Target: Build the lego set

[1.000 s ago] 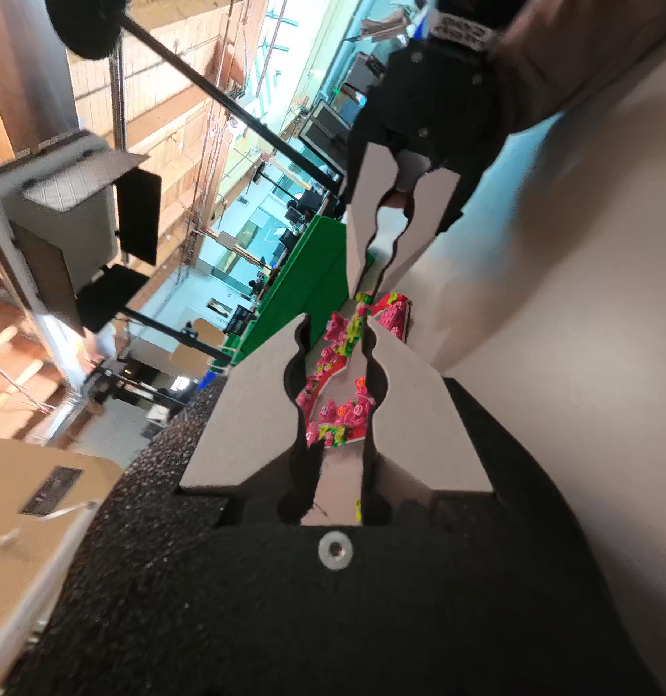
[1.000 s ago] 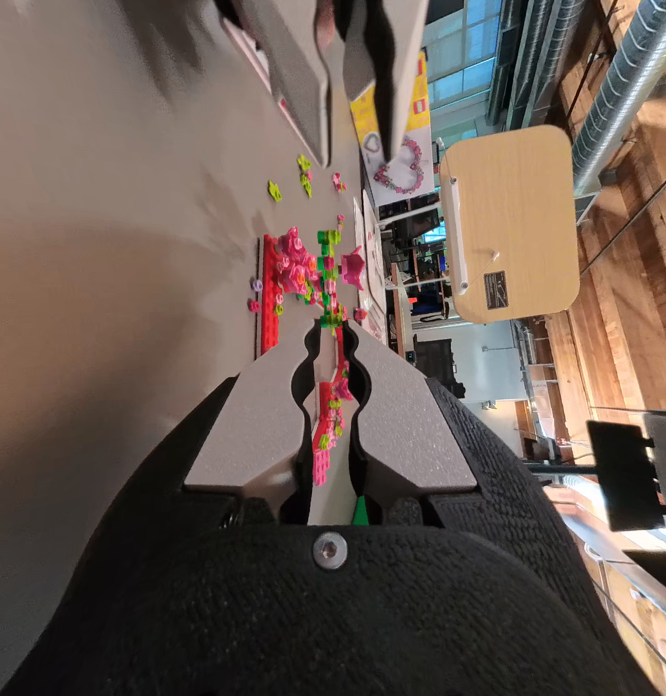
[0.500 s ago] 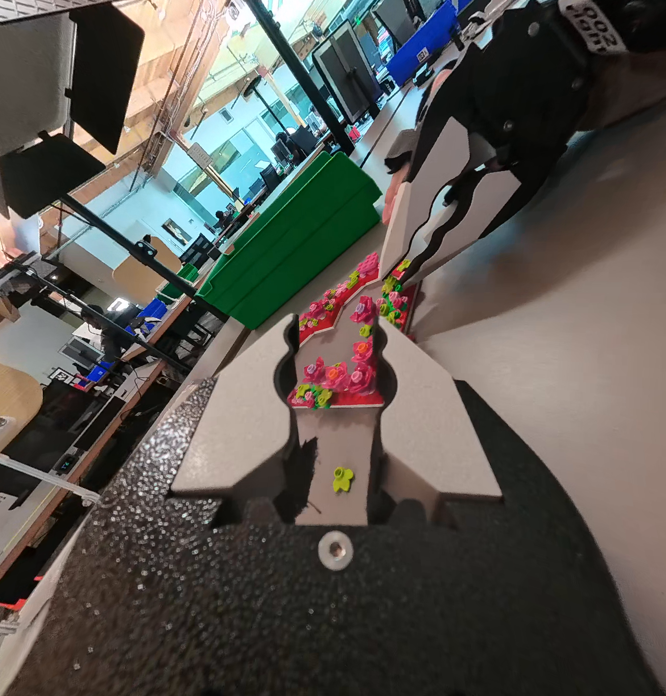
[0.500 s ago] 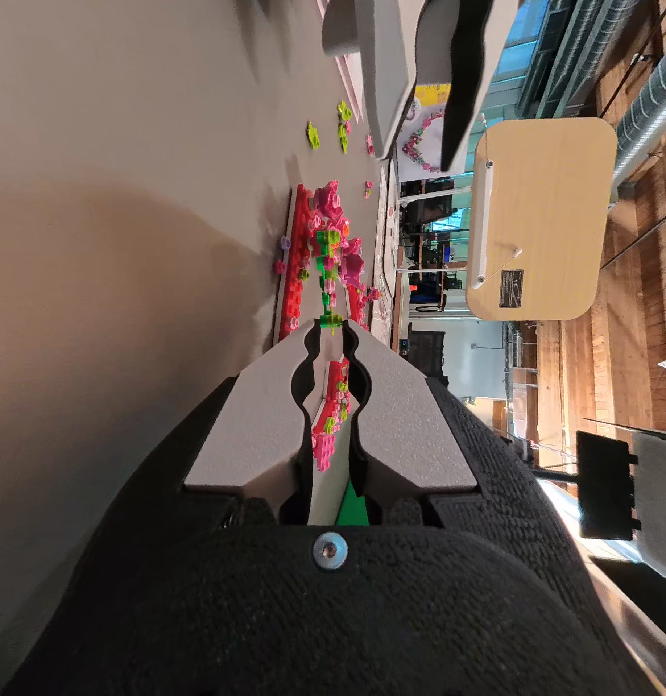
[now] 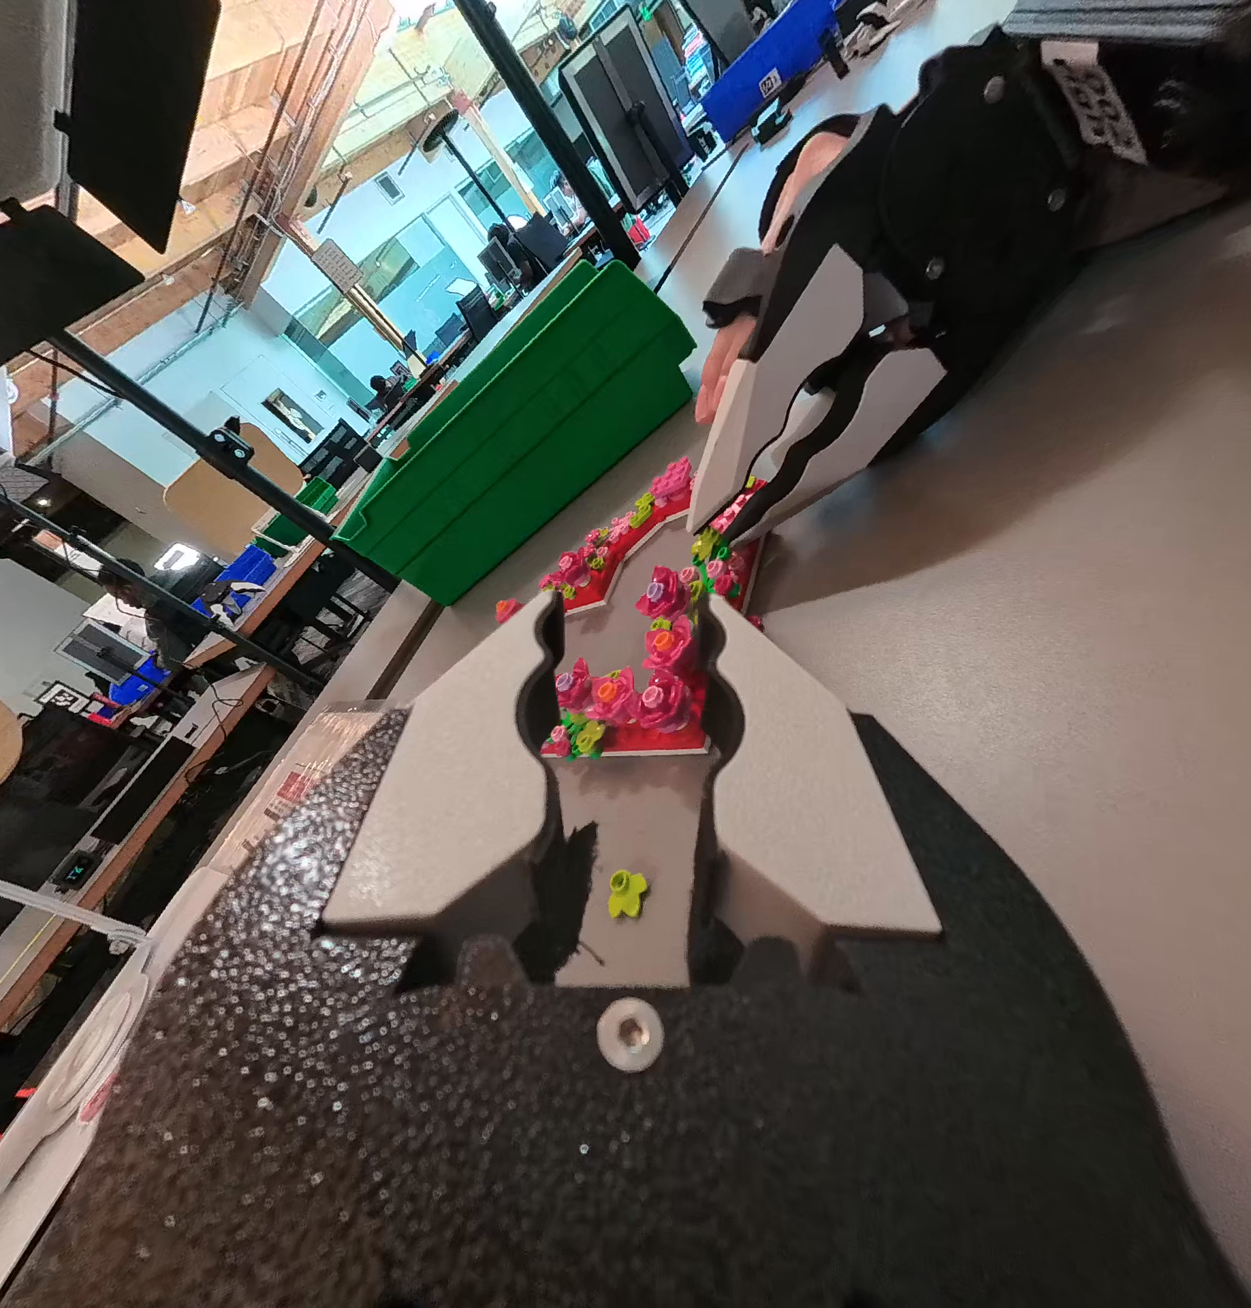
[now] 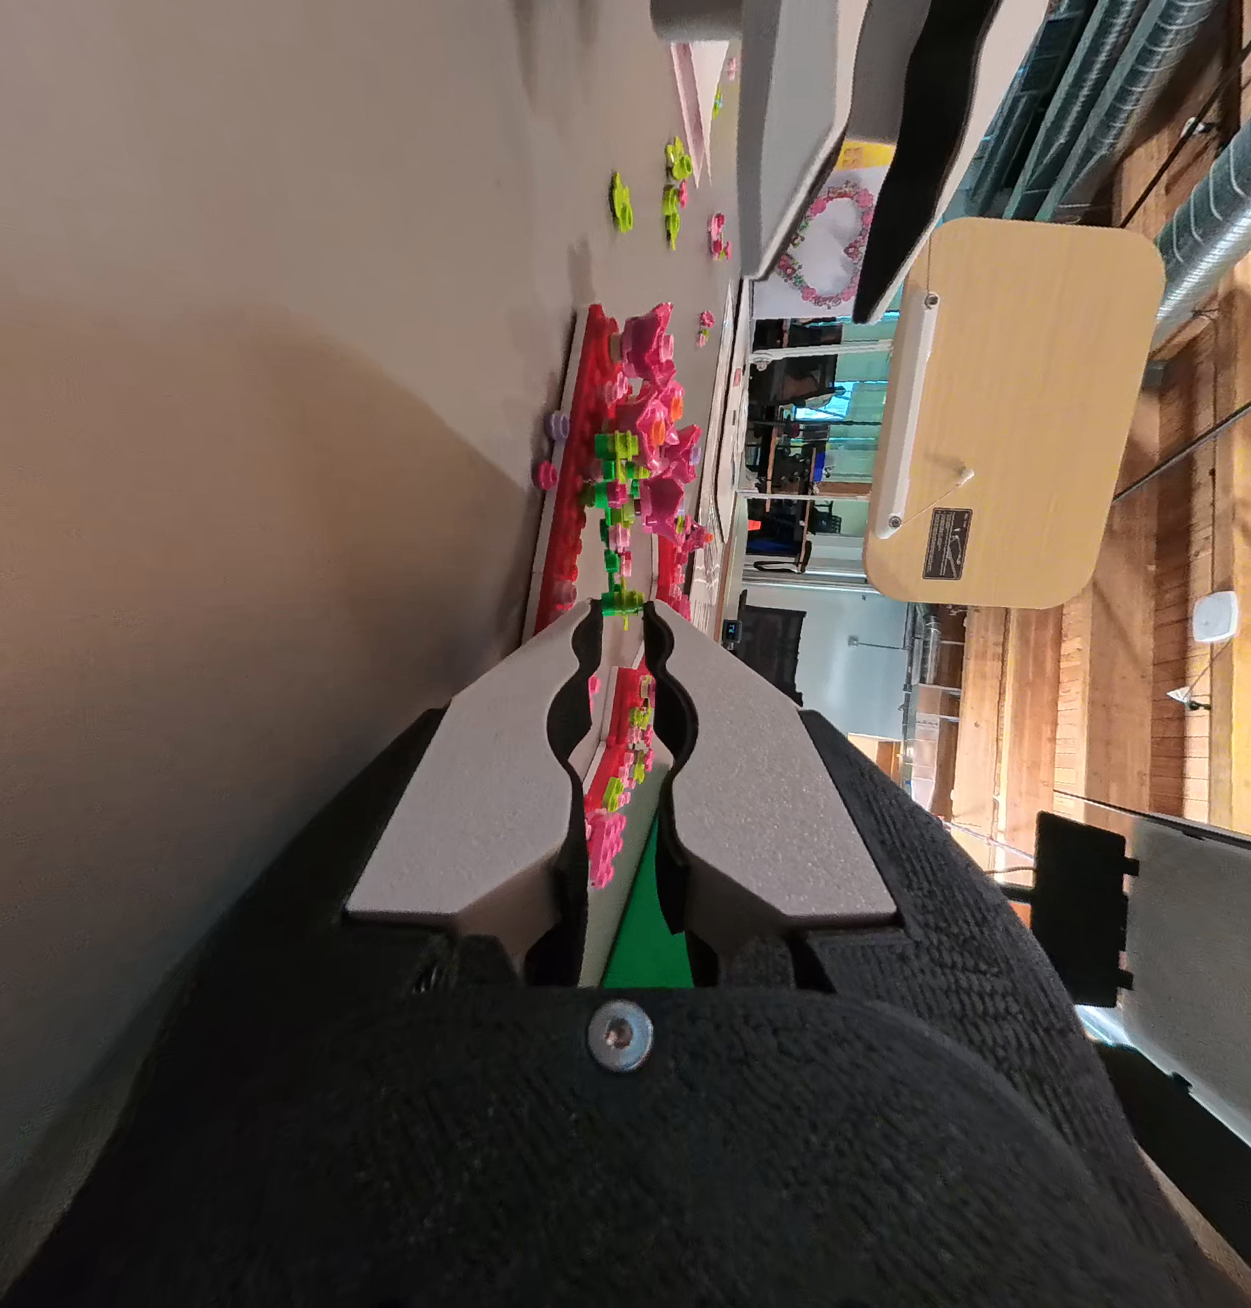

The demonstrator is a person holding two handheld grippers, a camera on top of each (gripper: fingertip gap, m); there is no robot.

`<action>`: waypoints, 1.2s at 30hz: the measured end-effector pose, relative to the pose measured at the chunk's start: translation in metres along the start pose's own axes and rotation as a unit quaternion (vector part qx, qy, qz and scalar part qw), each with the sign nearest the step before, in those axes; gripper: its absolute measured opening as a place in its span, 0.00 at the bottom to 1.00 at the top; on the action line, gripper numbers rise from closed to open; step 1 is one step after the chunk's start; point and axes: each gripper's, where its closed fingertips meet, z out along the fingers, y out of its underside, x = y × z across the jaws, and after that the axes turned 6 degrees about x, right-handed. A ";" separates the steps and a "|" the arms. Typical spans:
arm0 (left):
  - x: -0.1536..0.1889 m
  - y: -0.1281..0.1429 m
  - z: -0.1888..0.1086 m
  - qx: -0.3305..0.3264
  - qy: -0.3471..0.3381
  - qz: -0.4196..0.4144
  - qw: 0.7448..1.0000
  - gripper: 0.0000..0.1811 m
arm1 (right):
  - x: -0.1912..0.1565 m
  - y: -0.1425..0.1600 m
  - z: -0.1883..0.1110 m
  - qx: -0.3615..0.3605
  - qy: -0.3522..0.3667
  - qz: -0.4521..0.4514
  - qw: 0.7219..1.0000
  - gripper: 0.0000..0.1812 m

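Observation:
A red heart-shaped Lego frame [image 5: 650, 744] with pink flowers and green leaves lies on the grey table; it also shows in the right wrist view [image 6: 573, 495]. My left gripper [image 5: 633, 609] is open and empty, just short of the heart's near tip. A lime flower piece [image 5: 626, 893] lies on the table between its fingers. My right gripper [image 6: 620, 607] is shut on a small green leaf piece [image 6: 622, 601] at the heart's other side. In the left wrist view the right gripper [image 5: 721, 531] rests its tips on the heart's far right edge.
A green bin [image 5: 537, 439] stands just beyond the heart on the left. Loose lime [image 6: 619, 202] and pink [image 6: 714, 233] pieces lie past the heart, near a paper with a heart picture [image 6: 831, 241]. The left gripper [image 6: 820, 141] hangs above them. My hands' fingertips stand some 9 centimetres from each other.
My left gripper has swung more level and drawn back; the lime flower piece now shows between its fingers. The right gripper has come down closer onto the heart, still holding the green piece.

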 end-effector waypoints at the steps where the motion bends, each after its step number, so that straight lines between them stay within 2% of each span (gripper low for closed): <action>1: 0.001 -0.001 0.000 0.001 0.004 0.000 1.000 0.20 | 0.000 0.000 0.000 0.001 0.001 0.003 1.000 0.05; 5: 0.004 -0.006 0.005 0.004 0.016 -0.001 1.000 0.22 | 0.003 -0.001 0.000 0.004 0.007 0.007 1.000 0.05; 15: 0.017 -0.001 0.032 -0.050 0.054 0.069 0.995 0.30 | 0.007 -0.001 -0.003 0.004 0.015 0.014 1.000 0.05; 18: 0.016 0.001 0.037 -0.063 0.095 -0.011 0.993 0.27 | 0.011 -0.001 -0.005 0.005 0.024 0.013 1.000 0.05; 21: 0.012 -0.001 0.039 -0.058 0.150 -0.131 0.978 0.25 | 0.013 -0.001 -0.007 0.007 0.030 0.018 0.999 0.05; 24: 0.006 0.003 0.043 -0.070 0.191 -0.194 0.960 0.25 | 0.015 -0.002 -0.008 0.011 0.034 0.019 0.999 0.05; 29: 0.015 0.007 0.042 -0.090 0.275 -0.208 0.934 0.23 | 0.011 -0.007 -0.007 0.019 0.024 0.010 0.999 0.05; 32: 0.004 0.007 0.046 -0.080 0.268 -0.208 0.937 0.19 | 0.008 -0.007 -0.006 0.018 0.017 0.003 1.000 0.05; 36: -0.009 0.007 0.048 -0.083 0.277 -0.244 0.926 0.20 | 0.004 -0.006 -0.006 0.017 0.007 0.006 1.000 0.05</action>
